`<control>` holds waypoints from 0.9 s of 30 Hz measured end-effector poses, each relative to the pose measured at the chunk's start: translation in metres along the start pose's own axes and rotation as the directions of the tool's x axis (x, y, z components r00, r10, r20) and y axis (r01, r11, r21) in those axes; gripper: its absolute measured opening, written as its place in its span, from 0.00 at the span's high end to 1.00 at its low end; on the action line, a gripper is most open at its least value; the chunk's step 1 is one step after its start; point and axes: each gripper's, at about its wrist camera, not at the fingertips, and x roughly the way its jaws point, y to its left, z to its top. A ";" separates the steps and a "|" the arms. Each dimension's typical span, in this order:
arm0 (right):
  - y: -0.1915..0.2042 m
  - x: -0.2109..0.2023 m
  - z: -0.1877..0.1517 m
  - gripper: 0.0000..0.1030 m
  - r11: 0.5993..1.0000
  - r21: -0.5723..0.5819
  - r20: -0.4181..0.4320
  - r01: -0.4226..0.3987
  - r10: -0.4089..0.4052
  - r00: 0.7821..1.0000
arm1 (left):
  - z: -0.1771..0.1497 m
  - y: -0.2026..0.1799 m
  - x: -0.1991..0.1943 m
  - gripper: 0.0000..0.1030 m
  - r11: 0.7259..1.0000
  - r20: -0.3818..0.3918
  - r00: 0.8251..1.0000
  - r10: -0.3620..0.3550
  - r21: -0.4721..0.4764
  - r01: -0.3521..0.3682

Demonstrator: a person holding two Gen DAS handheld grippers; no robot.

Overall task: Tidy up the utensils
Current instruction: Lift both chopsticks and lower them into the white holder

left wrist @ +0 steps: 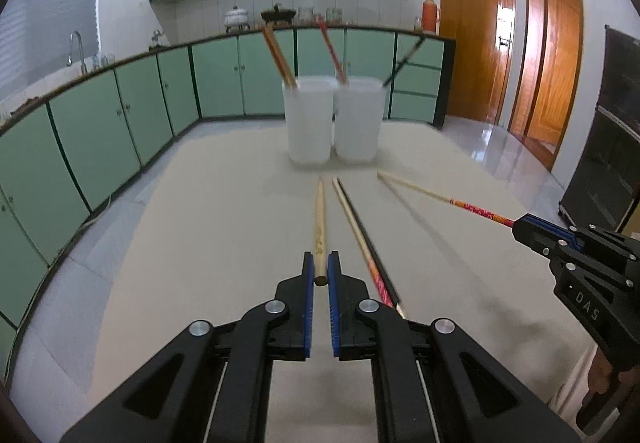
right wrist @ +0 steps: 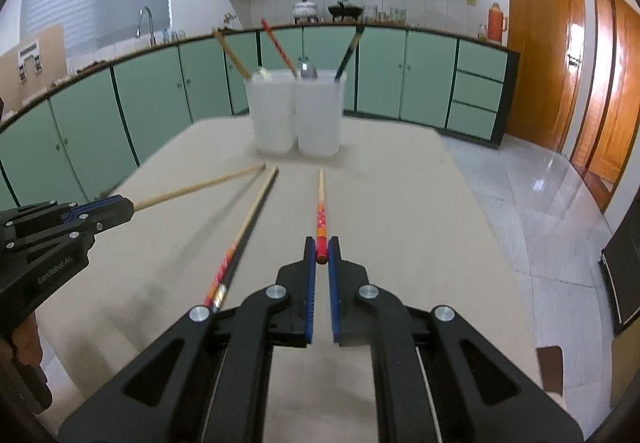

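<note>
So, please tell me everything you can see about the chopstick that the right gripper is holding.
The red-patterned chopstick looks like pale wood, with an orange and red flowered handle part and a red end. The right gripper is shut on that end. The chopstick points toward the two white cups, tip forward, lifted above the beige table, touching nothing else.

The left tongs (left wrist: 321,267) are clamped on the butt end of a plain wooden chopstick (left wrist: 319,219), angled downward. The right tongs (right wrist: 321,252) pinch a red-patterned chopstick (right wrist: 321,211) the same way, angled downward alongside. A hand (left wrist: 604,375) grips the right handle.
</note>
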 end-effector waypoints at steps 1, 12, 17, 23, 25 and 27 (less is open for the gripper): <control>-0.002 -0.004 0.006 0.95 1.000 0.008 0.012 -0.008 0.008 1.000 | 0.004 0.000 -0.003 0.93 1.000 0.012 1.000 -0.001 -0.001 0.001; -0.028 -0.018 0.080 0.95 0.987 0.104 0.101 -0.126 0.116 0.988 | 0.070 0.015 -0.019 0.94 1.000 0.149 0.989 -0.012 -0.010 0.014; -0.039 -0.019 0.117 0.95 0.980 0.122 0.136 -0.159 0.142 0.980 | 0.095 0.023 -0.018 0.94 0.999 0.169 0.985 -0.031 -0.020 0.035; -0.040 -0.019 0.149 0.95 0.985 0.078 0.134 -0.155 0.144 0.980 | 0.112 0.027 -0.024 0.94 0.999 0.185 0.981 -0.050 -0.009 0.052; -0.038 -0.019 0.156 0.95 0.986 0.064 0.134 -0.156 0.146 0.980 | 0.114 0.028 -0.025 0.94 0.998 0.183 0.981 -0.056 -0.009 0.059; -0.038 -0.020 0.164 0.95 0.985 0.054 0.134 -0.163 0.155 0.979 | 0.118 0.029 -0.026 0.94 0.998 0.182 0.981 -0.064 -0.010 0.066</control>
